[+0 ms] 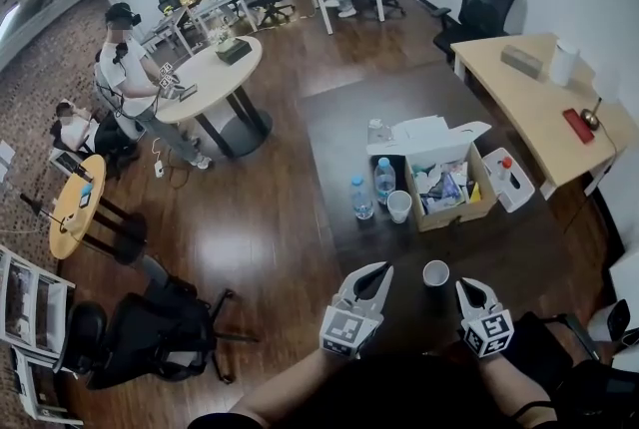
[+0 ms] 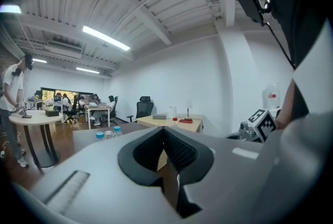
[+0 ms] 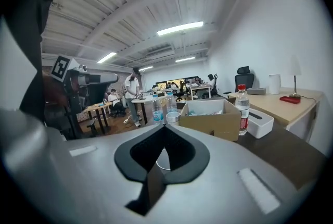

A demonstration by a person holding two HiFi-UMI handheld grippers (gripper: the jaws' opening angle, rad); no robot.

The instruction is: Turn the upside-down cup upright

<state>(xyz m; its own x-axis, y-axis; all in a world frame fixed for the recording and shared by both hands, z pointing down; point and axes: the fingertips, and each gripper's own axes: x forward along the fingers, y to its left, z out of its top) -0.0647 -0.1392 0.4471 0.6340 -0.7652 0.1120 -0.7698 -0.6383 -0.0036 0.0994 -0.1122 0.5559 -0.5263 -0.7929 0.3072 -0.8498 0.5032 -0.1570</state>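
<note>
A white paper cup [image 1: 435, 273] stands upright on the dark table [image 1: 339, 128], its mouth facing up, just ahead of and between my two grippers. My right gripper [image 1: 466, 285] sits a little to the cup's right, shut, with nothing between its jaws. In the right gripper view the cup's rim [image 3: 161, 161] shows through the hollow behind the closed right gripper [image 3: 165, 127] tips. My left gripper [image 1: 380, 269] hovers left of the cup, also shut and empty. The left gripper [image 2: 165, 129] view looks level across the room and the cup is not visible there.
Farther along the table stand a cardboard box [image 1: 451, 203] full of items, two water bottles [image 1: 362, 198], a stack of white cups [image 1: 399, 206] and a white bin [image 1: 507, 180]. A black office chair [image 1: 150, 332] is on the floor to the left. People work at distant desks.
</note>
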